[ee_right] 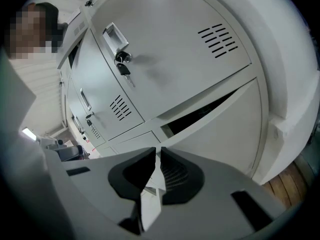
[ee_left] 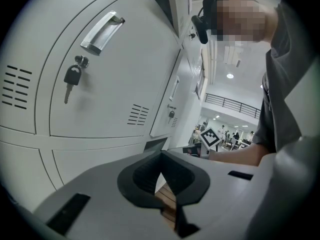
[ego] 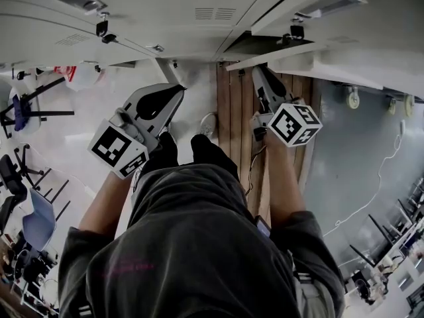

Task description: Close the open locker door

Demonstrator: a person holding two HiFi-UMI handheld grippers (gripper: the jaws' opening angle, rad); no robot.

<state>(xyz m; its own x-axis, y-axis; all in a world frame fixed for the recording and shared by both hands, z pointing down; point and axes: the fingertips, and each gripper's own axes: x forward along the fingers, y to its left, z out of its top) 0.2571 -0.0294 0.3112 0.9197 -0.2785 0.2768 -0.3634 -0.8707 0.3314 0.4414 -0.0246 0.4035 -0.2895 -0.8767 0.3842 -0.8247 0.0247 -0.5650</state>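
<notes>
Locker bank (ego: 165, 18): pale grey metal, running along the top edge of the head view; the person stands facing it.
Open locker door (ee_right: 225, 134): lower tier at the bank's right end, just under a keyed door; ajar, with a dark gap along the edge that adjoins the keyed door; neither gripper touches it.
Keyed door (ee_right: 165, 49): shut; recessed handle (ee_right: 112, 34), key (ee_right: 123, 70) hanging in the lock, vent slots near one corner.
Left gripper (ee_left: 161, 153): jaws pressed together at the tips, nothing between them; held clear of the bank, facing a shut door with a chrome pull (ee_left: 102, 31) and a black-headed key (ee_left: 72, 76).
Right gripper (ee_right: 157, 151): jaws drawn almost together with only a thin slit, nothing in it; aimed at the ajar door, apart from it.
Marker cubes: one on each gripper, left (ego: 119, 149), right (ego: 295, 124).
Wooden floor strip (ego: 232, 105): beneath the right gripper, running up to the bank's foot.
Person: dark grey shirt (ego: 192, 244), dark shoes (ego: 212, 152).
Chairs (ego: 36, 220): left edge of the head view, well apart from the bank.
</notes>
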